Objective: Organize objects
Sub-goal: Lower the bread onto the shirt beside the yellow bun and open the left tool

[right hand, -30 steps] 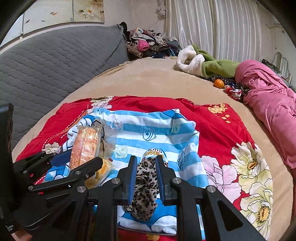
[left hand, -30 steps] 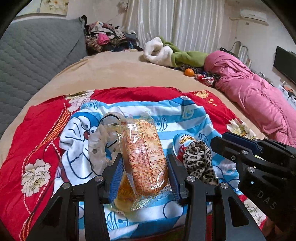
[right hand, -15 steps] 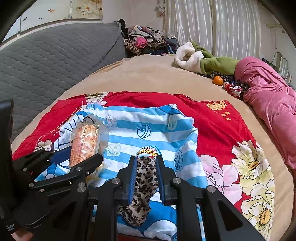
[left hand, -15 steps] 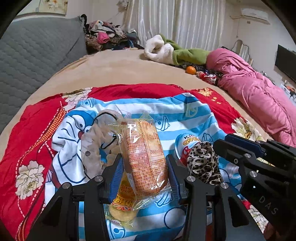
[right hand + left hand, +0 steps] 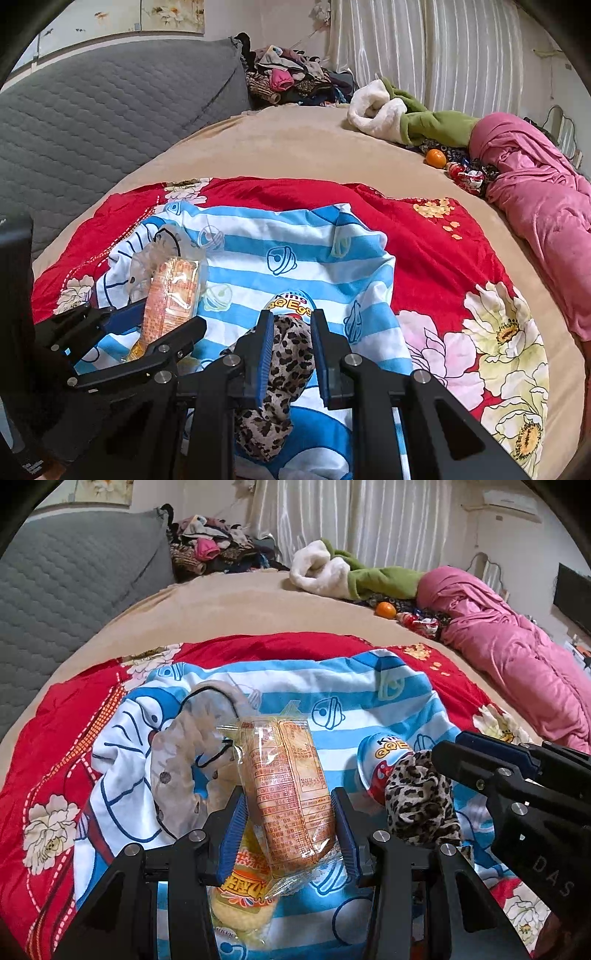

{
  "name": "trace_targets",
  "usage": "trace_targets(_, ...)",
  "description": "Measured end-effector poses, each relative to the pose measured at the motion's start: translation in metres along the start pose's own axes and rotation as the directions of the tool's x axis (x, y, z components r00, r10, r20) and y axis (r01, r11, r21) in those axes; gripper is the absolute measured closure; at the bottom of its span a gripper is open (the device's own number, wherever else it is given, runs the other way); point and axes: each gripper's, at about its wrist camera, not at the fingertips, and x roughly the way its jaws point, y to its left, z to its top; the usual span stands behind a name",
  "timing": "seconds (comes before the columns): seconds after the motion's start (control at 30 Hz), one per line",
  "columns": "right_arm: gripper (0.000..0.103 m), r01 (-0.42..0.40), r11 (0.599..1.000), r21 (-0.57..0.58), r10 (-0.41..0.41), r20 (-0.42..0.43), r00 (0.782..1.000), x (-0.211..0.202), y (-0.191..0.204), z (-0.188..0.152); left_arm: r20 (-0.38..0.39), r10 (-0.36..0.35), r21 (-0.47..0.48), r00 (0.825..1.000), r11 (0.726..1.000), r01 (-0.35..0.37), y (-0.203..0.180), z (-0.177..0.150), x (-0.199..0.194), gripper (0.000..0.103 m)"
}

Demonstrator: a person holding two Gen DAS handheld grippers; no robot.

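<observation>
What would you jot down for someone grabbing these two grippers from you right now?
Left gripper: shut on a wrapped snack.
Right gripper: shut on a leopard cloth.
On the striped cloth: a toy egg, a beige scrunchie, a yellow snack under the held one.
Far side of the bed: an orange and wrappers.
Done: two items picked up. Left: place both, then sort the rest; no container is visible.
</observation>
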Motion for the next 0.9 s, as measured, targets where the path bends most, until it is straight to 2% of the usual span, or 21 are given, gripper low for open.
trace_targets(0.9,0.082,0.002,1.000,0.002,-0.002,-0.030,1.000,0.014,0.001,-0.005,-0.041,0.005,-0.019,0.999,1.000,-0.006,0.007,-0.005,0.008,0.052)
